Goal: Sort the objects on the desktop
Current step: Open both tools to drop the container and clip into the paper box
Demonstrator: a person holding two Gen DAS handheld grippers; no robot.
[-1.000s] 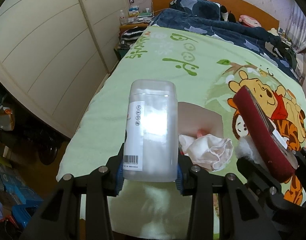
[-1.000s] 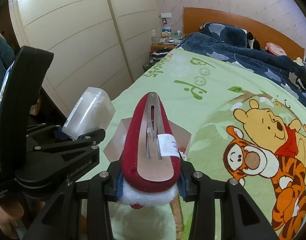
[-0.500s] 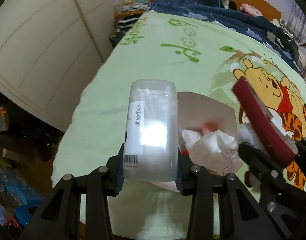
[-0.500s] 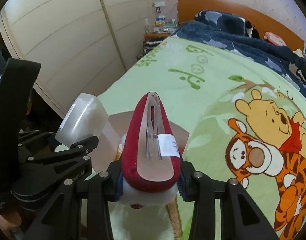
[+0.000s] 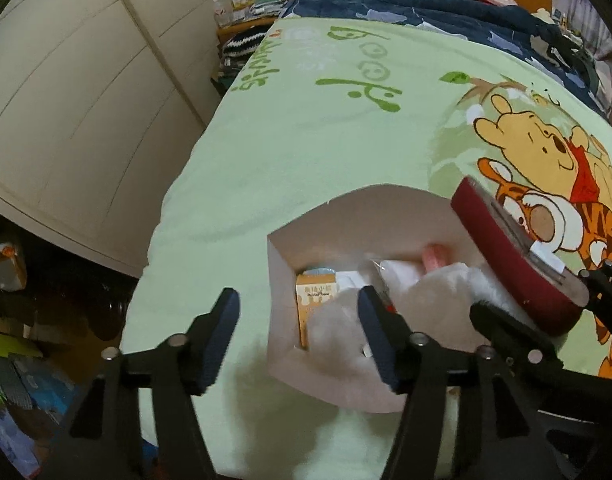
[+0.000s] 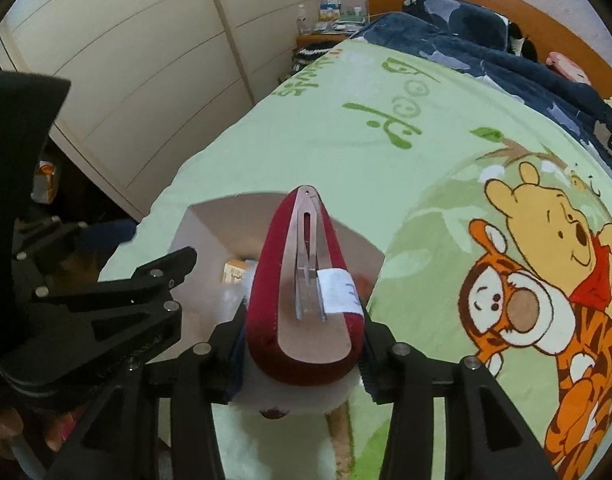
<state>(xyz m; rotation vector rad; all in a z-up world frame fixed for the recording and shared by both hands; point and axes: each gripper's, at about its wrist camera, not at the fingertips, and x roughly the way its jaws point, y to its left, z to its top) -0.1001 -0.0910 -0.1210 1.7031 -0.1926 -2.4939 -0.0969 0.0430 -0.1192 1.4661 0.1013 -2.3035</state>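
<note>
Translucent container gone from the left gripper (image 5: 295,328) since a second ago; its fingers (image 5: 221,336) are opening with nothing between them, lower left of frame, above the white box (image 5: 386,208) on the bed (image 5: 306,128). Right gripper (image 6: 301,354), lower centre, fingers starting to open, pads still on the red hair clip (image 6: 306,280) over the same box.

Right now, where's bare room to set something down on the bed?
Free: green blanket between the white paper box and the navy duvet. Crowded: inside the box, and around the red felt hair clip.
</note>
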